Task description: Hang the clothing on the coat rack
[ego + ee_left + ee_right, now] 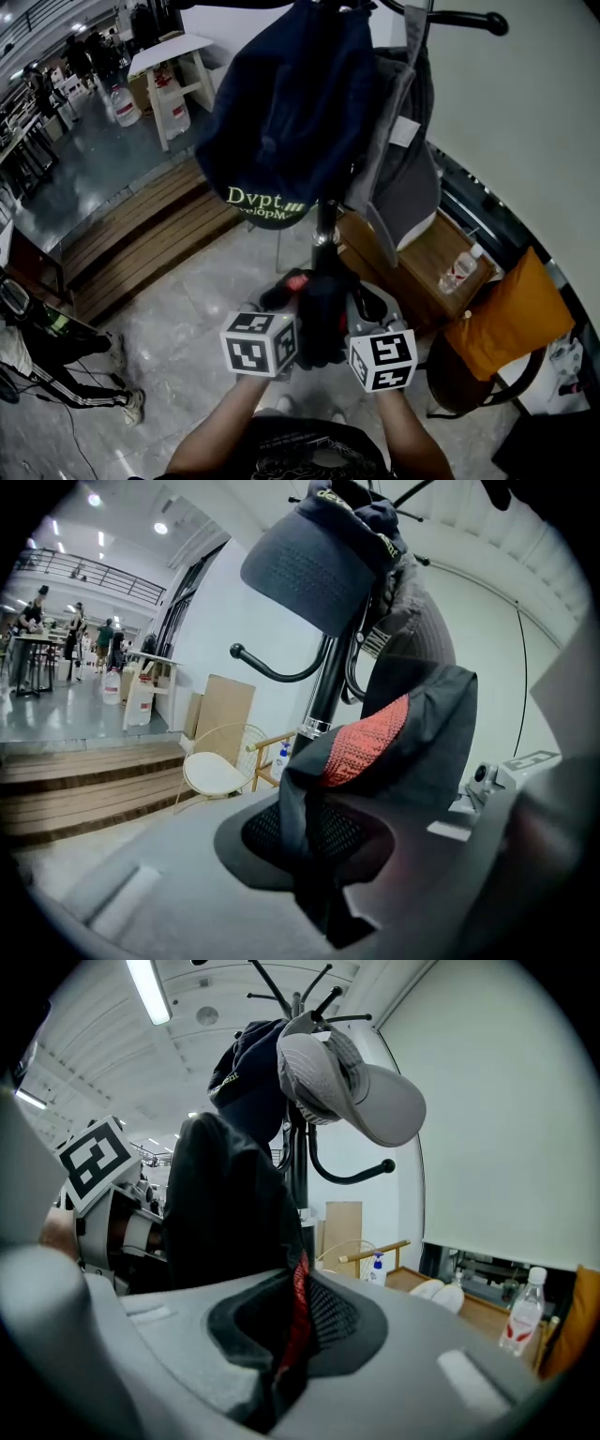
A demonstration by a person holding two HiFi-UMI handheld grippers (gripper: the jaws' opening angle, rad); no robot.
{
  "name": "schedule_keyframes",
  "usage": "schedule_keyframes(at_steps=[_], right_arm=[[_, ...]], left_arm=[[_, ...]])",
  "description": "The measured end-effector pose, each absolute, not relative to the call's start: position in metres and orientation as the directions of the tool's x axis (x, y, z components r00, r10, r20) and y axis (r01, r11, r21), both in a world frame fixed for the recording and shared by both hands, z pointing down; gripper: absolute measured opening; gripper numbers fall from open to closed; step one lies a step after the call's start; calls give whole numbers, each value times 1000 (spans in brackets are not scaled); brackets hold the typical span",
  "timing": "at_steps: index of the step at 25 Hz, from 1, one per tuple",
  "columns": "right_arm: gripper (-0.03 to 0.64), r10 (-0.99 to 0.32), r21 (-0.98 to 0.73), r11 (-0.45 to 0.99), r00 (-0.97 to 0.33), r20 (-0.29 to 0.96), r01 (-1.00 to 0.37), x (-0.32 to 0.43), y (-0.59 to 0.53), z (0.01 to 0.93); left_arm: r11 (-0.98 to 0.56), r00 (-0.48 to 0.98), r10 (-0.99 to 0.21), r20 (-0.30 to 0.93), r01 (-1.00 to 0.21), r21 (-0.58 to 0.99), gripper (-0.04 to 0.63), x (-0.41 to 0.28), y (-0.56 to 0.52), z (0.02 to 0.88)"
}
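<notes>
Head view, looking down: a person holds two grippers side by side before a coat rack (323, 230). On its upper hooks hang a navy cap (281, 103) on the left and a grey cap (408, 159) on the right, so that part looks done. A black garment (317, 314) with a red mesh patch is not yet hung. It sits bunched between the grippers, low in front of the pole and well below the hooks; whether it touches the pole is unclear.

The left gripper (289, 317) has its jaws narrow, pinching the garment's left side. The right gripper (358, 323) clamps the right side, with a red edge showing in the pinch.

What is likely left is to lift the garment onto a free hook (272, 672) and release it.
</notes>
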State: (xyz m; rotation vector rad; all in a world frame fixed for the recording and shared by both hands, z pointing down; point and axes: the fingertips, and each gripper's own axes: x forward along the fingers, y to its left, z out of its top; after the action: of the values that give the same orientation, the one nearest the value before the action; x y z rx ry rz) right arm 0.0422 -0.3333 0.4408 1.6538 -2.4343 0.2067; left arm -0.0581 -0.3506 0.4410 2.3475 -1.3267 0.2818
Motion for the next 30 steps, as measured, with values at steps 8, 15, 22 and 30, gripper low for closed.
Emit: schedule_keyframes(at_steps=[8,15,22,30], right_arm=[[35,-892,-13,383,-374,256,-924,37,-323,447],[35,-885,-14,392,-381,267,-920,35,-313,452],[35,-879,-13,400,-388,278,-916,34,-303,456],[37,-860,-9,428,-410,302,-904,28,-294,459]], left_arm=[[-435,507,-769,391,-862,261,37,-62,-338,446],[-428,501,-768,400,-865,260,37,-64,-327,450],[-426,499,-766,406,-866,261,37,-63,-317,453],[-430,502,-762,409,-864,260,38,-61,-308,456]])
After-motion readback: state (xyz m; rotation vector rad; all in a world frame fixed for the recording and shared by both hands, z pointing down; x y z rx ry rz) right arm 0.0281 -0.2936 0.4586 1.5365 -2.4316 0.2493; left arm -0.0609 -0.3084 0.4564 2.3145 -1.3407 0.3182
